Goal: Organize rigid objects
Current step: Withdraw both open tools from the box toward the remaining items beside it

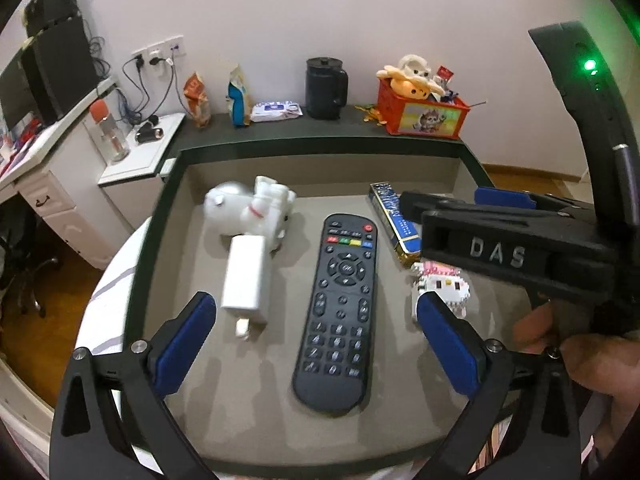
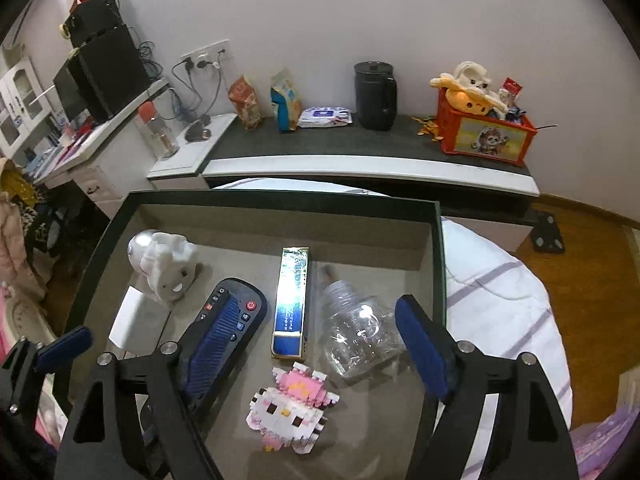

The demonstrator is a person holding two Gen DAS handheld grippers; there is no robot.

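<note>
A dark-rimmed tray [image 1: 240, 152] [image 2: 280, 198] holds a black remote [image 1: 338, 312] [image 2: 236, 306], a white charger [image 1: 246, 276] [image 2: 128, 318], a white toy [image 1: 250, 208] [image 2: 164, 268], a blue and gold box [image 1: 394, 218] [image 2: 292, 302], a pink block figure [image 1: 442, 284] [image 2: 290, 406] and a clear plastic jar [image 2: 358, 334]. My left gripper [image 1: 316, 330] is open, its fingers either side of the remote and above it. My right gripper [image 2: 316, 350] is open and empty over the box, figure and jar.
A dark shelf [image 2: 360, 144] behind the tray carries snack bags [image 2: 246, 102], a wipes pack [image 2: 326, 116], a black jug [image 2: 374, 94] and an orange crate of toys [image 2: 484, 130]. A white desk [image 2: 100, 132] stands left. The tray rests on white striped bedding [image 2: 500, 292].
</note>
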